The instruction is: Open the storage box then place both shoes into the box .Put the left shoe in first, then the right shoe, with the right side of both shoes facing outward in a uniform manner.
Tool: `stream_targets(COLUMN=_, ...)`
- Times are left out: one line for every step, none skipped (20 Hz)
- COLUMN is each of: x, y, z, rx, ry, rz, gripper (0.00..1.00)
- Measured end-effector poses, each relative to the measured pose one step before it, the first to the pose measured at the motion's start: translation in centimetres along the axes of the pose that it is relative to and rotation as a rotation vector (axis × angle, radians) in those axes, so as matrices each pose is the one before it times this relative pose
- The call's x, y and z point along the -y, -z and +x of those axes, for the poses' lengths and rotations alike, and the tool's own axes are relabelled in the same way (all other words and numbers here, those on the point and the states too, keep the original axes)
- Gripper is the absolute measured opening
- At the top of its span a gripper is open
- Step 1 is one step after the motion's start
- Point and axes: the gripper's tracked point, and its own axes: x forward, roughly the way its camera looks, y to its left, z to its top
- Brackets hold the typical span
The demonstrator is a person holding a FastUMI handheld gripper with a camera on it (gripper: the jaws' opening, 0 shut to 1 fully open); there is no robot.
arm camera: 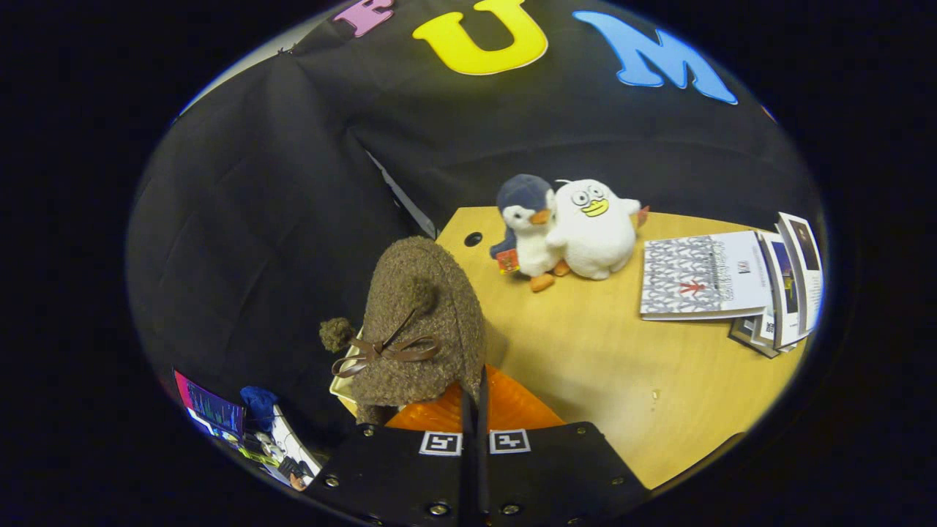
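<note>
The hand-held gripper (474,399) is seen with its fingers pressed nearly together on the heel edge of a fuzzy brown shoe (421,322), above an orange box (512,410) on the worktop (622,366).

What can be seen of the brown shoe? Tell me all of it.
The shoe is a fuzzy brown slipper-like one of curly, woolly fabric. A thin brown bow with a pompom on a cord sits on its front. It stands tilted just ahead of the fingers, which are closed together with their tips at its lower right edge; whether they pinch the fabric cannot be told. Its lower part overlaps an orange box on the wooden table.
</note>
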Motion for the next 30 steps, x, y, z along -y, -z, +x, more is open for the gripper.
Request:
stream_targets(x=-1.277, y=-0.21, z=0.683, rx=-0.01328, ry=-0.00818, rz=-0.00215, gripper=0.0)
stream_targets(x=-1.13, y=0.102, z=1.385, rx=-0.01715, ry=-0.00208, rz=0.00003, gripper=0.0)
stream_targets(x=-1.052, y=0.184, z=1.209, rx=-0.01389, ry=0.00073, rz=0.00182, gripper=0.0)
stream_targets(x=-0.807, y=0.292, z=1.243, rx=-0.01964, ry=0.00485, rz=-0.0003, gripper=0.0)
stream_targets(x=-0.689, y=0.335, z=1.325, rx=-0.01679, ry=0.00485, rz=-0.00031, gripper=0.0)
stream_targets(x=-0.525, y=0.3, z=1.133, rx=-0.01651, ry=0.00512, rz=-0.00352, gripper=0.0)
stream_targets(x=-0.571, y=0.373, z=1.058, rx=-0.01324, ry=0.00431, rz=-0.00922, gripper=0.0)
stream_targets(x=-0.341, y=0.396, z=0.941, rx=-0.01382, ry=0.00847, rz=-0.01086, gripper=0.0)
stream_targets(x=-0.339, y=0.393, z=0.881, rx=-0.01053, ry=0.01011, rz=-0.01583, gripper=0.0)
stream_targets(x=-0.34, y=0.322, z=0.727, rx=-0.01404, ry=0.00893, rz=-0.00903, gripper=0.0)
stream_targets(x=-0.347, y=0.239, z=0.708, rx=-0.00539, ry=0.00686, rz=-0.01123, gripper=0.0)
stream_targets(x=-0.147, y=0.235, z=0.584, rx=-0.00981, ry=0.011, rz=-0.01527, gripper=0.0)
stream_targets(x=-0.089, y=0.255, z=0.644, rx=-0.00676, ry=0.0132, rz=-0.01747, gripper=0.0)
stream_targets(x=0.135, y=0.138, z=0.63, rx=-0.00791, ry=0.01646, rz=-0.02373, gripper=0.0)
stream_targets(x=-0.314, y=0.291, z=0.364, rx=-0.00762, ry=-0.01012, rz=-0.01447, gripper=0.0)
stream_targets(x=0.155, y=0.129, z=-0.186, rx=0.00004, ry=0.00947, rz=-0.02131, gripper=0.2)
stream_targets(x=-0.088, y=-0.565, z=-0.843, rx=0.01686, ry=0.00291, rz=-0.0179, gripper=0.4)
stream_targets(x=-0.157, y=-0.494, z=-0.105, rx=0.03931, ry=-0.00183, rz=-0.01369, gripper=0.6)
stream_targets(x=-0.103, y=-0.938, z=-0.918, rx=0.04541, ry=-0.00291, rz=-0.01843, gripper=0.8)
stream_targets(x=0.073, y=-1.038, z=-1.746, rx=0.05491, ry=-0.00821, rz=-0.01894, gripper=0.99)
stream_targets(x=-0.162, y=-1.185, z=-1.785, rx=0.05917, ry=-0.0101, rz=-0.01306, gripper=1.0)
stream_targets(x=0.222, y=-1.466, z=-2.025, rx=0.06959, ry=-0.00228, rz=-0.00943, gripper=1.0)
stream_targets(x=0.469, y=-1.545, z=-2.183, rx=0.07703, ry=0.01522, rz=-0.00603, gripper=1.0)
stream_targets(x=1.137, y=-1.687, z=-2.181, rx=0.07501, ry=0.03056, rz=-0.00922, gripper=0.99)
stream_targets(x=1.678, y=-1.432, z=-2.022, rx=0.06511, ry=0.04446, rz=-0.00748, gripper=0.99)
stream_targets(x=1.722, y=-1.487, z=-2.04, rx=0.0542, ry=0.04268, rz=-0.0018, gripper=0.99)
stream_targets(x=1.38, y=-1.125, z=-1.461, rx=0.05534, ry=0.04432, rz=0.00573, gripper=0.99)
stream_targets(x=2.139, y=-1.72, z=-1.917, rx=0.05874, ry=0.05111, rz=0.00787, gripper=0.99)
stream_targets(x=2.423, y=-1.622, z=-1.73, rx=0.05905, ry=0.05804, rz=0.00771, gripper=0.99)
stream_targets(x=2.511, y=-1.723, z=-1.548, rx=0.06309, ry=0.06029, rz=0.00523, gripper=0.99)
